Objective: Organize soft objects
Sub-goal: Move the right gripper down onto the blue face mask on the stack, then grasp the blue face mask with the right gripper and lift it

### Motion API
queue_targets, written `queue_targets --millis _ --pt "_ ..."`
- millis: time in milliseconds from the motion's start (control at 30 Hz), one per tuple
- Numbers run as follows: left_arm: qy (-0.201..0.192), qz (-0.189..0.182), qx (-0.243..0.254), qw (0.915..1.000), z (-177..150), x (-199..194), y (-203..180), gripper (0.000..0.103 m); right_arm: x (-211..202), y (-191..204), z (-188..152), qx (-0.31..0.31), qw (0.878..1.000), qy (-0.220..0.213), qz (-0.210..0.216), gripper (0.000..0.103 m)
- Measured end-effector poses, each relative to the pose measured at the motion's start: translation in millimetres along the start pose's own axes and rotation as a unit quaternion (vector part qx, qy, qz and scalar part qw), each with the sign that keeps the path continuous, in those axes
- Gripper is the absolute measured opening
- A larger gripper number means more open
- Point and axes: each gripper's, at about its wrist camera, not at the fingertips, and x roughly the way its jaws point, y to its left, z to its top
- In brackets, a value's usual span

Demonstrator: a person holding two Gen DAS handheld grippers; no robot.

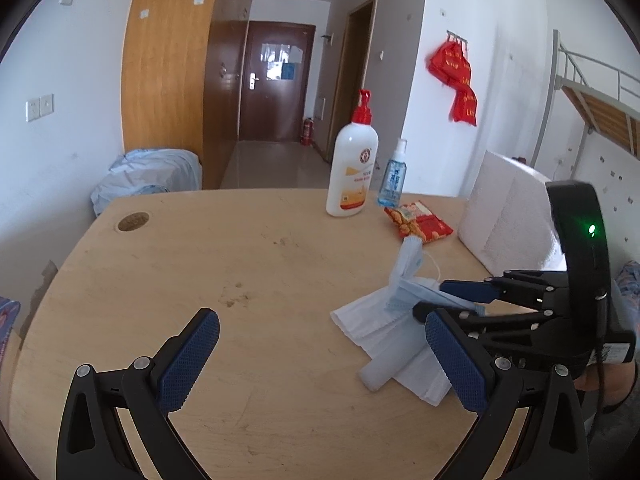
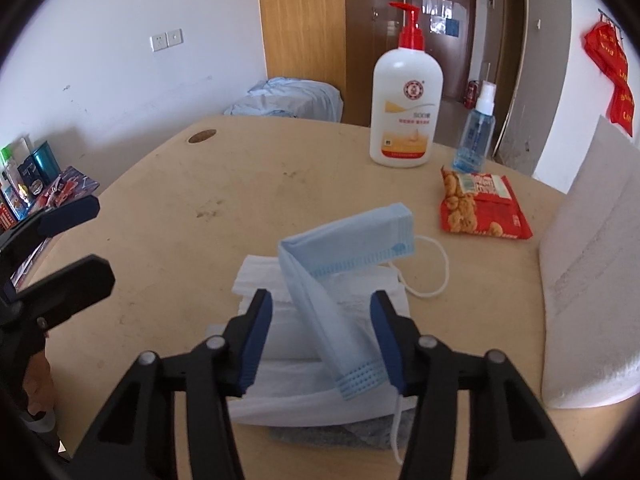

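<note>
The right tool [image 2: 322, 334] stands nearest, its two pads either side of one blue face mask [image 2: 344, 264] without pressing it, so it grips nothing. The mask lies folded on one stack of white tissues [image 2: 280, 280] at the worktop's [image 2: 160, 208] six o'clock edge. The left tool [image 1: 320, 360] gapes empty at nine o'clock; one pump bottle [image 2: 406, 100], one spray bottle [image 2: 476, 132] and one snack packet [image 2: 482, 208] sit between twelve and two.

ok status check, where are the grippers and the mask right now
Left gripper open over bare table. Right gripper open, fingers straddling the blue face mask, not pinching. Mask on white tissues. Nothing in the way.
</note>
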Motion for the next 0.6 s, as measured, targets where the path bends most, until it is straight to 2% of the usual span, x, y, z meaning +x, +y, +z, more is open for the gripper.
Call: queue_targets --millis 100,233,433,600 --pt "0.011 0.001 0.004 0.9999 -1.0 5.4 -3.8 0.103 -2.4 -0.7 -0.9 0.003 1.000 0.000 0.002 0.022" --pt "0.022 0.000 0.010 0.9997 -2.6 10.1 -8.4 0.103 -8.1 -0.4 -1.1 -0.001 1.000 -0.007 -0.002 0.013" --pt "0.038 -0.015 0.006 0.9991 -4.1 18.7 -14.5 0.103 -15.2 -10.1 0.3 0.015 1.000 -0.017 0.013 0.009" --pt "0.045 -0.035 0.030 0.9979 -7.1 22.7 -30.6 0.103 -32.5 -16.3 3.3 0.018 0.999 -0.043 0.016 0.009"
